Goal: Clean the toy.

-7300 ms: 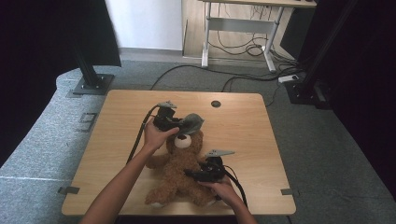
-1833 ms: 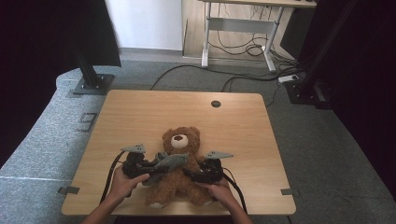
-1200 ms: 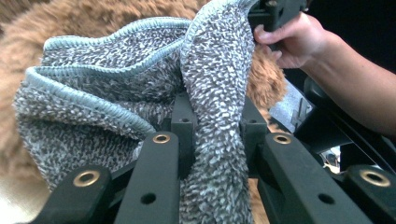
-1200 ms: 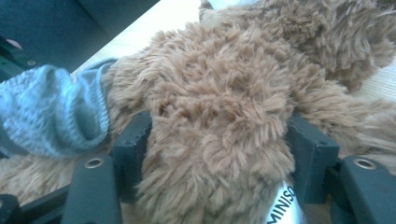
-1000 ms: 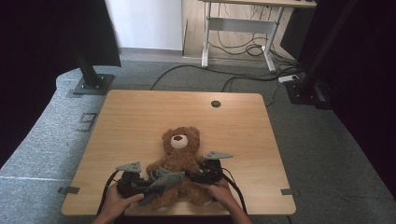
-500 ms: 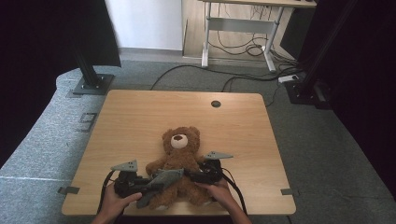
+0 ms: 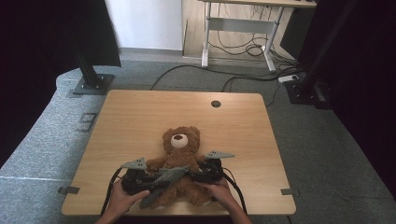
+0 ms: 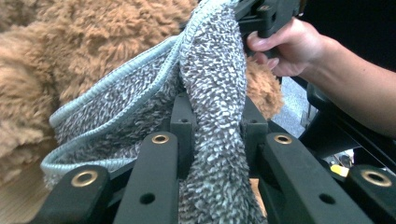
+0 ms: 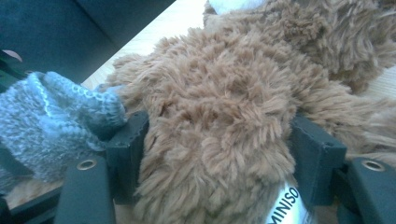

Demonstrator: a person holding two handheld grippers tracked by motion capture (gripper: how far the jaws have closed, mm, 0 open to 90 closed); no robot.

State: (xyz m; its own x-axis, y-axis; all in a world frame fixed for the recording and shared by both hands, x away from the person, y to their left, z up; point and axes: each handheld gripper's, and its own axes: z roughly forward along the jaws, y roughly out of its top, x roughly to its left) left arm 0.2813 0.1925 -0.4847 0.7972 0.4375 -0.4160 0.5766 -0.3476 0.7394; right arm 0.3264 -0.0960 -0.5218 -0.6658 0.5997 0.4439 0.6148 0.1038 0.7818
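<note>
Two grippers work at the near edge of the wooden table (image 7: 140,116), either side of a brown teddy bear (image 7: 180,154) that lies on its back, head pointing away from the person; the left gripper (image 7: 156,179) is clenched on a grey terry cloth (image 7: 163,184), a thick fold of which is pinched between its black jaws in the left gripper view (image 8: 219,154), the rest draping over the bear's fur (image 8: 93,42); the right gripper (image 7: 198,176) has its jaws set wide around one of the bear's plush limbs (image 9: 215,140), the pads touching the fur on both sides, and those jaws have just been opening, so the grasp looks slack rather than firm; a silver tag reading MINISO (image 9: 285,207) hangs at the base of that limb; a corner of the cloth (image 9: 51,126) lies just beside the limb.

As a judgement: the cloth has been brought to the bear's lower body and the limb is steadied, yet the cloth sits bunched, not spread or wrapped; drawing it over or round the bear, whether to wipe or to cover, remains to be done.
</note>
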